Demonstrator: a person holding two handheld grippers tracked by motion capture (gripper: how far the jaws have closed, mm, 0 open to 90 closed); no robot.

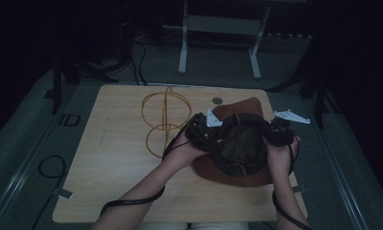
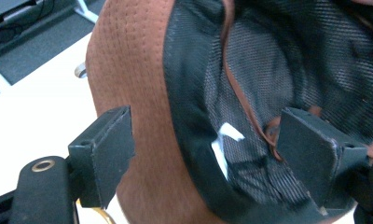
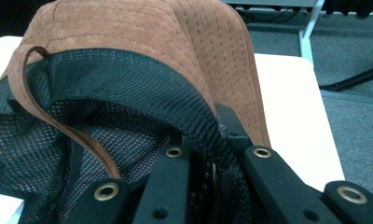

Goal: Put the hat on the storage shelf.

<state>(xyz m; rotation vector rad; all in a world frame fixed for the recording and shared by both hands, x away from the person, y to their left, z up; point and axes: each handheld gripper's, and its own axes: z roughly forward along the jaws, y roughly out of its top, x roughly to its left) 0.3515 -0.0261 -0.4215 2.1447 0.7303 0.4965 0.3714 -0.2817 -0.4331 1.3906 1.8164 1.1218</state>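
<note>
**Hat up and inverted, right side clamped, left side not yet gripped**

Status from the three views:

- Brown hat (image 1: pixel 237 143) sits toward the right edge of the tabletop (image 1: pixel 108 191), mid-depth, turned upside down with the black mesh lining (image 2: pixel 268 60) facing up. Rear brim lifted; from above I can't tell whether the front brim rests on the wood or hangs just off it.
- Right gripper (image 1: pixel 279 132): jaws closed tight on the hat's rim at its right side. Right gripper view shows mesh lining and suede edge pinched between the two black jaws, no gap.
- Left gripper (image 1: pixel 202 132): jaws spread wide, straddling the hat's left rim. Left gripper view has one jaw outside on the suede, the other inside over the mesh; neither pad looks pressed in. So: open, hat wall between the jaws, not a grip.
- Brown chin cord (image 2: pixel 243 93) loops loose inside the crown; white label (image 2: pixel 224 144) visible near the inner jaw.
- Wire hat stand (image 1: pixel 163 122) stands just left of the hat, near the middle of the tabletop, bare. Left gripper is beside it, not touching as far as I can see.

My read: pickup and flip are done, hat is held one-sided. Left: close the left jaws on the rim for a two-point hold, then likely turn the hat over and seat the crown on the stand. Roughly halfway at most.
</note>
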